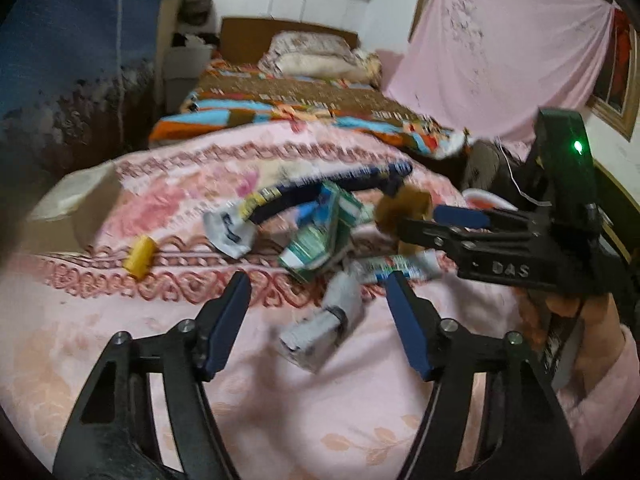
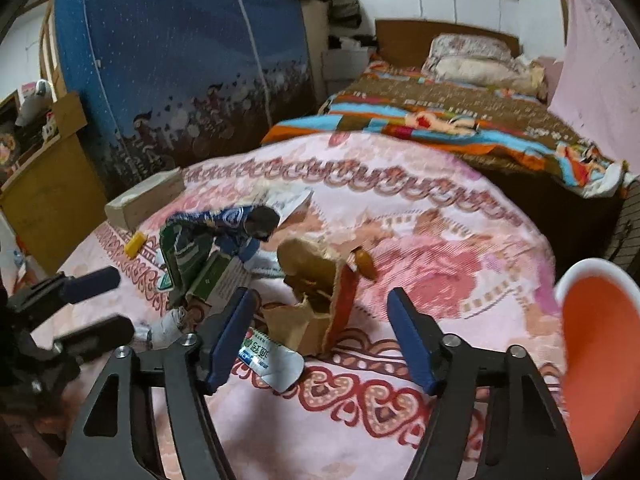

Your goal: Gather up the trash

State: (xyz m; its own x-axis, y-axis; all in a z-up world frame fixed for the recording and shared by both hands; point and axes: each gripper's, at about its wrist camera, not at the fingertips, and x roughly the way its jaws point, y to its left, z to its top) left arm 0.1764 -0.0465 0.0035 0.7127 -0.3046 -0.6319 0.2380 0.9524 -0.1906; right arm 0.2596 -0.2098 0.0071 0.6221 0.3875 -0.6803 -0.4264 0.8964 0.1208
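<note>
Left gripper (image 1: 318, 312) half open over grey carton (image 1: 320, 336), nothing held. Right gripper (image 2: 320, 334) likewise, over torn paper bag (image 2: 316, 292). Both light, crushable: pinch a folded edge.

Right gripper (image 2: 320, 336) hangs half-open above the bedspread (image 2: 420, 280), torn brown bag (image 2: 316, 288) just beyond, bin (image 2: 600, 360) right.

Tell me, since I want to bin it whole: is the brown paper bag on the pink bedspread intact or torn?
Torn. The brown paper bag lies crumpled, with a ragged, ripped-open edge.
</note>
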